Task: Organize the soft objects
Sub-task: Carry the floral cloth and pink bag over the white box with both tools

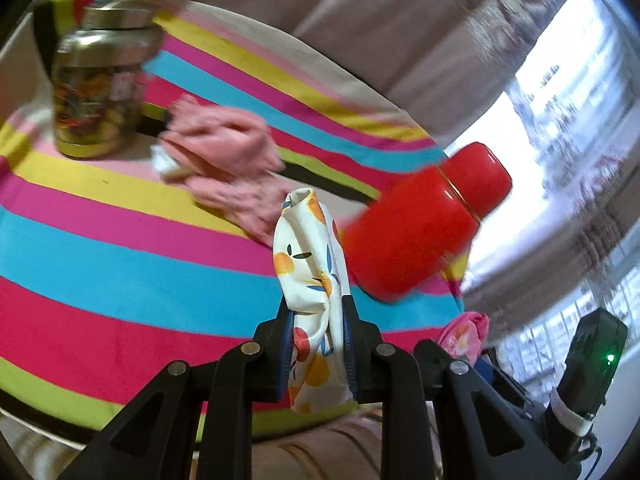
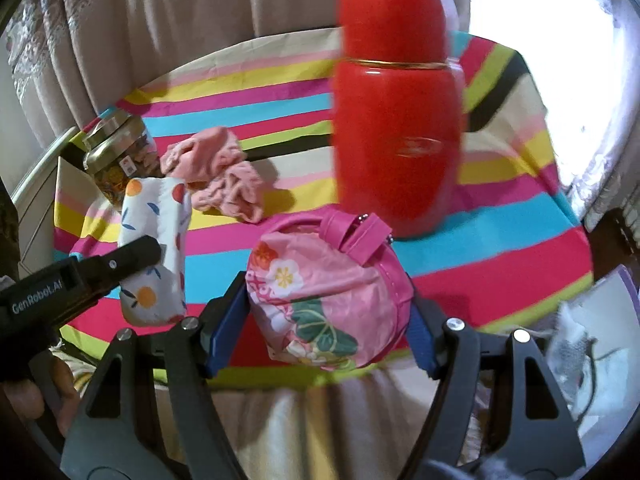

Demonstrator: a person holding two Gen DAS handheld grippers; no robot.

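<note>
Striped tablecloth (image 2: pixel 280 128) covers the table ahead of both jaws; a red flask (image 2: pixel 396 120) stands beyond the right gripper (image 2: pixel 324 312), whose jaws pinch a pink floral pouch (image 2: pixel 320 292). The left gripper (image 1: pixel 316 328) clamps a fruit-print cloth (image 1: pixel 308 248). Judged step: carrying both; next, placement beside the pink garment (image 1: pixel 224 148) ahead.

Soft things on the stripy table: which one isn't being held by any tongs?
The crumpled pink cloth beside the glass jar. The white orange-print cloth sits in the left tongs, the pink flowered pouch in the right tongs.
</note>
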